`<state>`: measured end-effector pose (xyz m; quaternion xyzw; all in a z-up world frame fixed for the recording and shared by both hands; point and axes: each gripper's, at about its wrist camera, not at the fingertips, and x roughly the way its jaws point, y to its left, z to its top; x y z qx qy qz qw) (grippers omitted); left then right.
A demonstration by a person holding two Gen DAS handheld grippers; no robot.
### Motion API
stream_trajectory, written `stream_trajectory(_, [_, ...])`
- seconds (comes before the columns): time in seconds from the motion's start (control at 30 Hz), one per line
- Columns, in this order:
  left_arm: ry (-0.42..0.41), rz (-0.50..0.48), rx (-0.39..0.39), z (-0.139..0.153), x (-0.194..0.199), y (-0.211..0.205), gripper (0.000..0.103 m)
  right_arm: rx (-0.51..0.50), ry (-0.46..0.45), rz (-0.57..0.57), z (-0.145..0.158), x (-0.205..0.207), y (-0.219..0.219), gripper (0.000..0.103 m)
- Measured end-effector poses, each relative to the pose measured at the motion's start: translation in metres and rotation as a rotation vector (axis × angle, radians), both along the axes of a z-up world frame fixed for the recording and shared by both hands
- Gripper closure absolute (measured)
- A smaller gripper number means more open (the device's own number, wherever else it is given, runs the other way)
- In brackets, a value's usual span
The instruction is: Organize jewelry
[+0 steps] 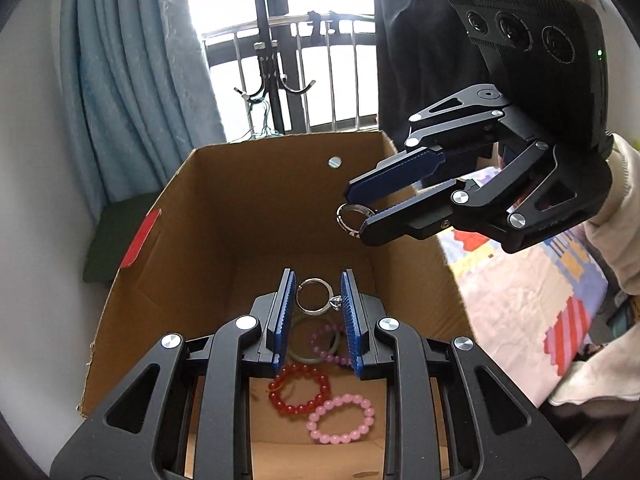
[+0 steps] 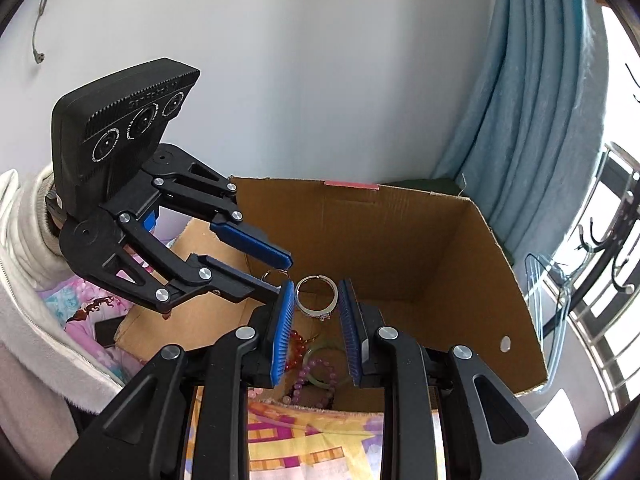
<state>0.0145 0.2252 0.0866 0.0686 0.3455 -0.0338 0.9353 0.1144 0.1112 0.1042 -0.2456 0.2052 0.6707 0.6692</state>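
My left gripper (image 1: 318, 294) is shut on a silver ring (image 1: 316, 296) with a small stone, held over the open cardboard box (image 1: 224, 208). My right gripper (image 2: 318, 296) is shut on another silver ring (image 2: 316, 296) with a stone, also above the box (image 2: 420, 240). In the left wrist view the right gripper (image 1: 356, 216) comes in from the right with its ring (image 1: 352, 218) at its tips. In the right wrist view the left gripper (image 2: 282, 272) comes in from the left. On the box floor lie a red bead bracelet (image 1: 298, 390), a pink bead bracelet (image 1: 340, 418), a purple bead bracelet (image 1: 326, 344) and a green bangle (image 1: 302, 354).
A patterned cloth (image 1: 532, 292) covers the surface right of the box. A blue curtain (image 1: 132, 80) hangs at the left, with a black coat stand (image 1: 268, 48) and balcony railing behind. A white wall (image 2: 280, 60) stands beyond the box. A glass table edge (image 2: 548, 292) is at the right.
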Motion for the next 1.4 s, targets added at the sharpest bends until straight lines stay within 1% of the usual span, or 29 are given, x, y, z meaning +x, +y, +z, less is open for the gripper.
stream_trajectory(0.3, [0.010,0.012,-0.008,-0.002,0.002,0.011,0.080,-0.019,0.008,0.006,-0.011,0.004,0.005,0.080])
stream_trajectory(0.53, [0.021,0.021,-0.010,-0.005,0.005,0.009,0.080,-0.027,0.014,0.005,-0.008,0.005,0.007,0.080])
stream_trajectory(0.8, [0.042,0.039,-0.025,-0.009,0.011,0.010,0.079,-0.063,0.015,-0.001,-0.010,0.003,0.010,0.080])
stream_trajectory(0.83, [0.048,0.045,-0.022,-0.009,0.012,0.010,0.075,-0.068,0.012,-0.008,-0.010,0.002,0.010,0.078])
stream_trajectory(0.87, [0.052,0.047,-0.016,-0.009,0.013,0.010,0.067,-0.072,0.009,-0.018,-0.010,0.002,0.011,0.075])
stream_trajectory(0.9, [0.046,0.061,-0.007,-0.009,0.013,0.010,0.040,-0.073,0.011,-0.023,-0.010,0.002,0.011,0.066])
stream_trajectory(0.93, [0.037,0.078,0.001,-0.008,0.013,0.011,0.013,-0.069,0.008,-0.024,-0.011,0.000,0.011,0.064])
stream_trajectory(0.97, [0.028,0.089,0.005,-0.007,0.013,0.012,0.008,-0.066,0.006,-0.025,-0.011,-0.001,0.010,0.063])
stream_trajectory(1.0, [0.026,0.090,0.003,-0.006,0.013,0.012,0.008,-0.066,0.004,-0.028,-0.010,-0.001,0.010,0.058])
stream_trajectory(1.03, [0.035,0.089,-0.001,-0.006,0.014,0.013,0.008,-0.063,0.002,-0.035,-0.009,-0.002,0.010,0.055])
stream_trajectory(1.27, [0.059,0.130,0.026,-0.010,0.020,0.019,0.006,-0.071,0.007,-0.037,-0.009,-0.006,0.007,0.056])
stream_trajectory(1.4, [0.074,0.179,0.051,-0.013,0.021,0.023,0.006,-0.077,0.005,-0.040,-0.009,-0.007,0.005,0.056])
